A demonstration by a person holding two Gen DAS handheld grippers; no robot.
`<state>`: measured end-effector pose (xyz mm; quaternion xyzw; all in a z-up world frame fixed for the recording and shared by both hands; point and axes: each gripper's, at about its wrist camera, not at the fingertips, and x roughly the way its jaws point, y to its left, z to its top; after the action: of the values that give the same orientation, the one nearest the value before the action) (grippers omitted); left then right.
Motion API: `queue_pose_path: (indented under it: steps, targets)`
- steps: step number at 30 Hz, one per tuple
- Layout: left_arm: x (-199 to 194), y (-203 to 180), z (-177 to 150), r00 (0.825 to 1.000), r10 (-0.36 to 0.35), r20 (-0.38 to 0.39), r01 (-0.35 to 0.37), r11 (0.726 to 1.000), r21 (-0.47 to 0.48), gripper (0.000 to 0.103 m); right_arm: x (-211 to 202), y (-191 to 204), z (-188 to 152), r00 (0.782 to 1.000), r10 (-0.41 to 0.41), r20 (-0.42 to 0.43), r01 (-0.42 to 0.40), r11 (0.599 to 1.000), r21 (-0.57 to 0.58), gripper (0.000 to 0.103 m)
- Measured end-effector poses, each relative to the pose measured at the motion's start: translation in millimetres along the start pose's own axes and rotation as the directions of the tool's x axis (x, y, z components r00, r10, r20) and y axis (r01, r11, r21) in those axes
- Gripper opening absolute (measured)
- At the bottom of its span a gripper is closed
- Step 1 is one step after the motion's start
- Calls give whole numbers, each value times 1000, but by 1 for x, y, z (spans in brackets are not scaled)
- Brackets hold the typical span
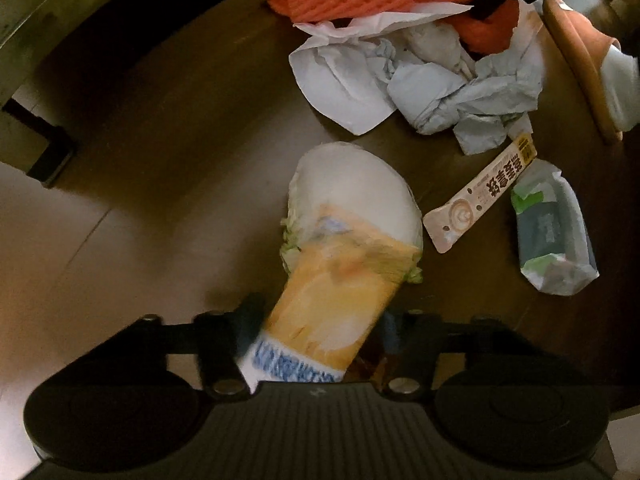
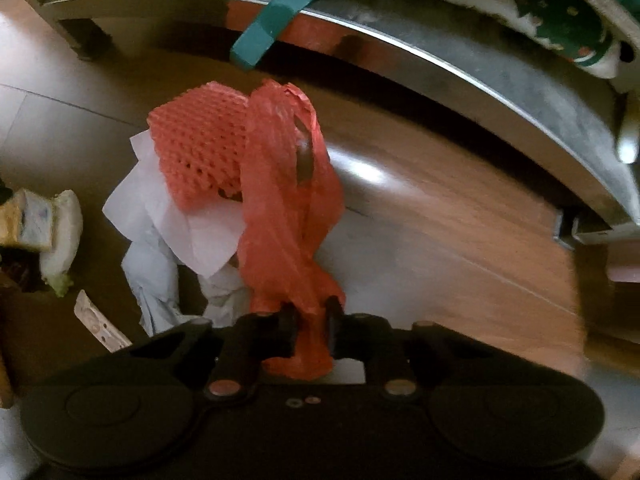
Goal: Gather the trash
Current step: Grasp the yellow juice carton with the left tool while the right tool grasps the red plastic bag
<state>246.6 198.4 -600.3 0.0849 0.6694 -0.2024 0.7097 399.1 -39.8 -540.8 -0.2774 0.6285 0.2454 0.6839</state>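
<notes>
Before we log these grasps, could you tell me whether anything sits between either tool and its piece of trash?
Nothing visible does: the left tool is closed on the yellow packet, and the right tool pinches the red plastic bag.

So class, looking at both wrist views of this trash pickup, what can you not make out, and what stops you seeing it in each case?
- Left wrist view: print on the orange snack bag is motion-blurred; its lower end is hidden behind the left gripper.
- Left wrist view: the slipper is cut off by the right edge.
- Right wrist view: the bottom of the red plastic bag is hidden behind the right gripper.
- Right wrist view: the white paper is partly covered by the red foam net.
</notes>
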Motion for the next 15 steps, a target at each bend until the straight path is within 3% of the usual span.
queue_pose_path:
  steps: [2, 5, 15]
  targets:
    - [-2, 0, 1, 1000, 6, -3, -6, 1000, -22, 44, -10, -1, -3, 1000, -12, 0, 12, 1000, 26, 9]
    - [-10, 3, 2, 1000, 5, -5, -6, 998, -63, 42, -26, -1, -8, 1000, -17, -4, 17, 997, 73, 8]
    - [-69, 6, -1, 999, -5, 45, 11, 991, -136, 42, -117, 5, -31, 999, -3, 40, -4, 982, 187, 7]
